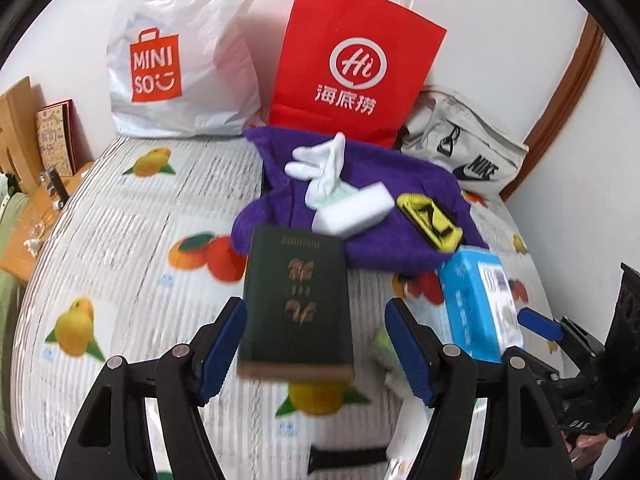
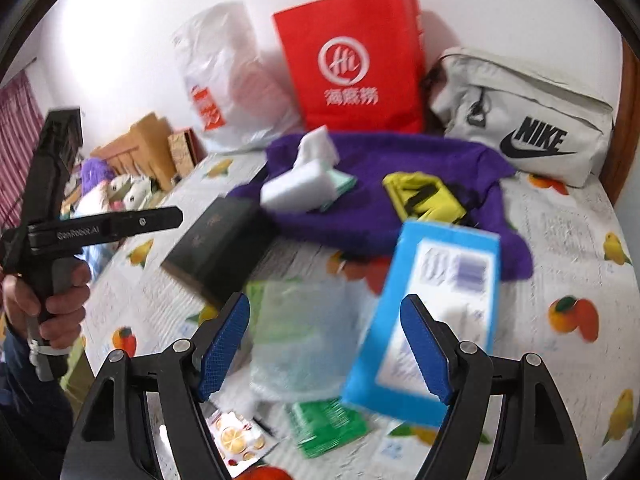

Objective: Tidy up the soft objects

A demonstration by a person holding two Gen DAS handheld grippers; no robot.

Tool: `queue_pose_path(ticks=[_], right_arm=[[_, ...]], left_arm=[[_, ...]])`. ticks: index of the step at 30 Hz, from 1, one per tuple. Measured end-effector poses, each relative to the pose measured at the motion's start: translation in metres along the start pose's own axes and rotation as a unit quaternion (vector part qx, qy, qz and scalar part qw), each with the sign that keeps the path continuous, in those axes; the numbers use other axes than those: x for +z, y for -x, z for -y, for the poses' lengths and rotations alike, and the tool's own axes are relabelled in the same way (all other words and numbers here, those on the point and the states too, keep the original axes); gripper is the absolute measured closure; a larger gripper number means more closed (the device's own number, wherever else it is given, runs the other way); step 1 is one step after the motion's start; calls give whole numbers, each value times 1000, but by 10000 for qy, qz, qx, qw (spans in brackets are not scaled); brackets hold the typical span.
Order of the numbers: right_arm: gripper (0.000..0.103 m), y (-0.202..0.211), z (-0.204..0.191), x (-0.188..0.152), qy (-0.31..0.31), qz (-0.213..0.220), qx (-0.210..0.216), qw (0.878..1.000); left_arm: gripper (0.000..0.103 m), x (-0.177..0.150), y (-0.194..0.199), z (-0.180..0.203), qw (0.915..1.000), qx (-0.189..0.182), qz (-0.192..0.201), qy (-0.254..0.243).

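Evidently the sort is at an early stage: nothing soft sits in a container yet, as far as both views show. The purple knit [image 1: 360, 216] lies spread on the fruit-print bedsheet [image 1: 120, 240], w/ white socks [image 1: 320, 168], a white sponge block [image 1: 354, 210] and a yellow-black item [image 1: 430, 222] on top of it. The red paper bag [image 1: 352, 56], white Miniso bag [image 1: 176, 64] and grey Nike bag [image 2: 528, 120] stand along the wall behind; contents not visible.

Left gripper [image 1: 316, 344]: jaws spread, pinching nothing. A dark green book [image 1: 296, 304] lies btwn the fingers in view, below them on the sheet; pads do not press it. Purple knit is ahead, beyond the book, apart from the fingertips.

Right gripper [image 2: 326, 344]: jaws spread, holding nothing. A clear plastic pouch [image 2: 300, 336] lies under the gap; a blue box [image 2: 432, 304] overlaps the right finger in view, contact not confirmed (blur). Knit and socks are ahead, well apart.

Remaining, by judgement: pick knit, socks and sponge; separate from book and box; place together or in a bag.
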State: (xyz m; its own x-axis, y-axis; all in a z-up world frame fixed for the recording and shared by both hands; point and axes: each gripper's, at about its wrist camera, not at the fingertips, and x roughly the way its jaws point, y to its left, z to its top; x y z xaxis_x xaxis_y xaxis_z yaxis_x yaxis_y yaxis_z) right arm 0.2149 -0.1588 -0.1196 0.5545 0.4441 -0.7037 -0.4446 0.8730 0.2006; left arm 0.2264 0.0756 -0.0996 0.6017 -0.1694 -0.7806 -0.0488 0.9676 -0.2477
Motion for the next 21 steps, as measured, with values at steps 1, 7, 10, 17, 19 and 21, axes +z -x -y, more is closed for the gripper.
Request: queue_pose_path(ticks=[1, 7, 10, 17, 19, 21], right_arm=[[26, -1, -6, -5, 67, 8, -5, 10000], [26, -10, -31, -30, 332, -47, -9, 9994], [26, -17, -40, -39, 559, -93, -150, 9983], [44, -35, -52, -58, 1005, -295, -539, 9930], [60, -43, -54, -61, 1078, -407, -630, 9913], [70, -49, -54, -63, 1104, -472, -772, 9898]], left_arm=[[33, -4, 2, 0, 10000, 14, -20, -47], [33, -27, 12, -7, 9998, 30, -16, -172], [33, -36, 12, -11, 9998, 77, -52, -161], [33, -54, 8, -15, 9996, 53, -129, -236], [33, -59, 6, -17, 9996, 27, -178, -203], [33, -63, 4, -18, 9996, 44, -219, -200]])
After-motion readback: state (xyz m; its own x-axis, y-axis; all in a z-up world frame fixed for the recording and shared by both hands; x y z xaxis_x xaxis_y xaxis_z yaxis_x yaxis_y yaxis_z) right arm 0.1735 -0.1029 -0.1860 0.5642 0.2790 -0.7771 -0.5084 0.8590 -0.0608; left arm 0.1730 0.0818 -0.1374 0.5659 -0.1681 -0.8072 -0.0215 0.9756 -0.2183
